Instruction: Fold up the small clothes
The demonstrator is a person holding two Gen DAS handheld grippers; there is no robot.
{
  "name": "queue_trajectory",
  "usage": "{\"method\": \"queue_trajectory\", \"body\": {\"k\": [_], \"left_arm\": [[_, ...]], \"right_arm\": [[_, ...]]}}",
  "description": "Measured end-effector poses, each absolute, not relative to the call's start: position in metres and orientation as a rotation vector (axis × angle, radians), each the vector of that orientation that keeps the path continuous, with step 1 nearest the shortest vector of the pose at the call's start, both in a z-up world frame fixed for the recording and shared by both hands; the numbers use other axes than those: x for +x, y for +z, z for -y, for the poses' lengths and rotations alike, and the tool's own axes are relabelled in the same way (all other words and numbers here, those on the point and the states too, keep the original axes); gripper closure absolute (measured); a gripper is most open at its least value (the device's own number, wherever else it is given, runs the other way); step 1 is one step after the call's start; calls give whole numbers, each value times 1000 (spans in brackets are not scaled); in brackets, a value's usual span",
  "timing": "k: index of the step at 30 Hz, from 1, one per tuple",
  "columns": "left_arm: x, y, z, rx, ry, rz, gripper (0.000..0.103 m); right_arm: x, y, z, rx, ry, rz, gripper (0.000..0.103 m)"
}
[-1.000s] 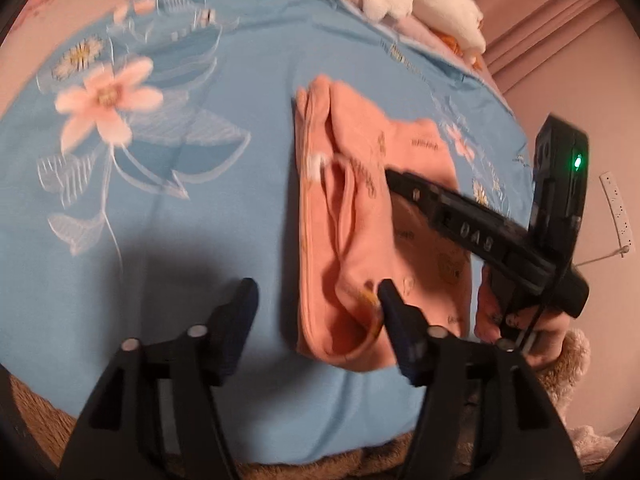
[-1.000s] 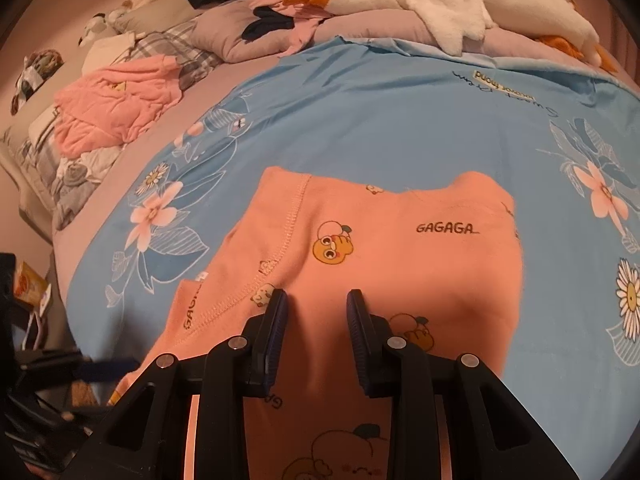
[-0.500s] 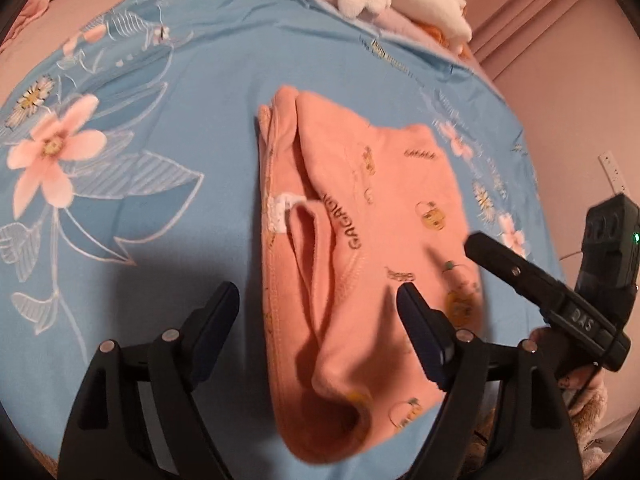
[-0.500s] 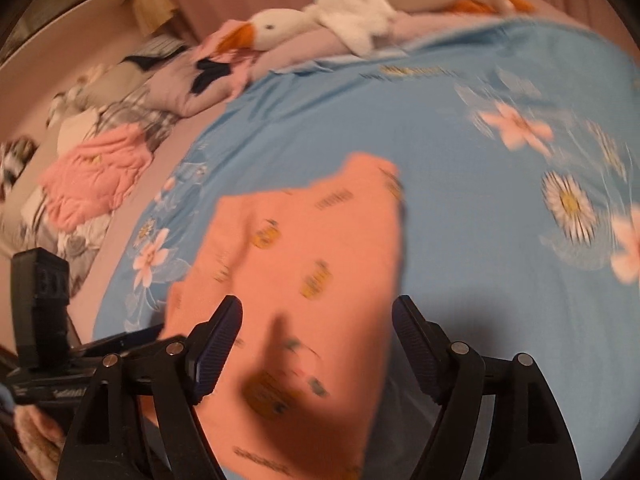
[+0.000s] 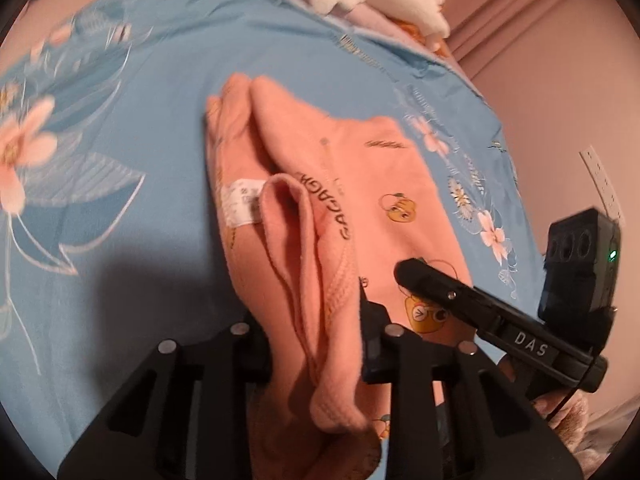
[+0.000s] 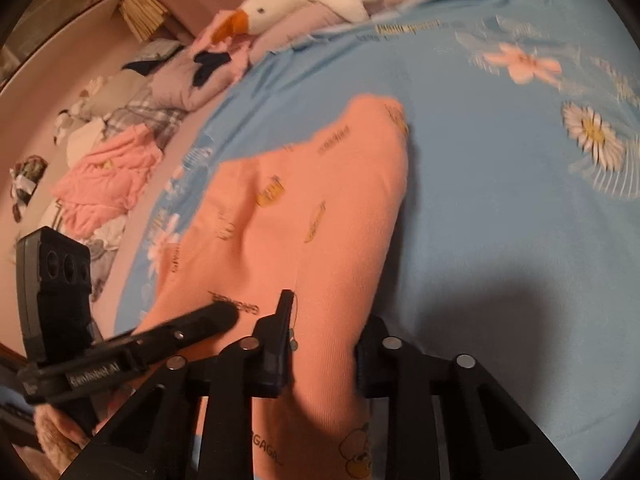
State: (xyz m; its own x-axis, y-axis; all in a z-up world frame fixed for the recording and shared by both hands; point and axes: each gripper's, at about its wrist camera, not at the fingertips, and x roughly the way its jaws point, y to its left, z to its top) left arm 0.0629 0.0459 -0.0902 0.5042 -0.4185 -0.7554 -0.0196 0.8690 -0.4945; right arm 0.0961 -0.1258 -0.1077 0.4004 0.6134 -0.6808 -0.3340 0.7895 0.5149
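Orange garment (image 5: 360, 184) lying part-folded on blue bedspread (image 5: 140, 80). Half second ago both jaws standing wide; now left gripper (image 5: 316, 344) clenching bunched near edge, right gripper (image 6: 322, 356) closing round neighbouring fold, cloth filling gap. Judging: grip regained, next fold about to be carried over.

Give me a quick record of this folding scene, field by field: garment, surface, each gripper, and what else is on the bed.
garment: orange printed baby clothing, partly folded, white label showing
surface: blue floral bedsheet
left gripper: jaws around the bunched near edge of the clothing, grip looks closed on it
right gripper: jaws either side of the clothing's near part, fabric between them
background: white goose plush at the head of the bed; pink garment on a pile to the left
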Motion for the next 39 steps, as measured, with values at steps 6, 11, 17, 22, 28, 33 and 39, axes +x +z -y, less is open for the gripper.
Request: {"method": "queue_trajectory", "body": {"k": [6, 11, 17, 22, 28, 33, 39], "left_arm": [[75, -62, -24, -435, -310, -923, 76], [100, -62, -7, -421, -332, -903, 75], [118, -77, 5, -377, -311, -978, 69], [114, -78, 7, -299, -284, -1003, 56], [95, -54, -6, -284, -236, -918, 18], [77, -38, -11, -260, -215, -884, 9], [59, -23, -17, -259, -159, -833, 1]], "right_arm": [[98, -71, 139, 240, 572, -852, 78], [112, -64, 156, 222, 516, -808, 78], [125, -78, 168, 208, 431, -851, 78], [121, -82, 173, 187, 379, -872, 64], [105, -61, 185, 189, 353, -792, 35], [90, -45, 186, 149, 323, -741, 26], [75, -37, 189, 149, 308, -716, 24]]}}
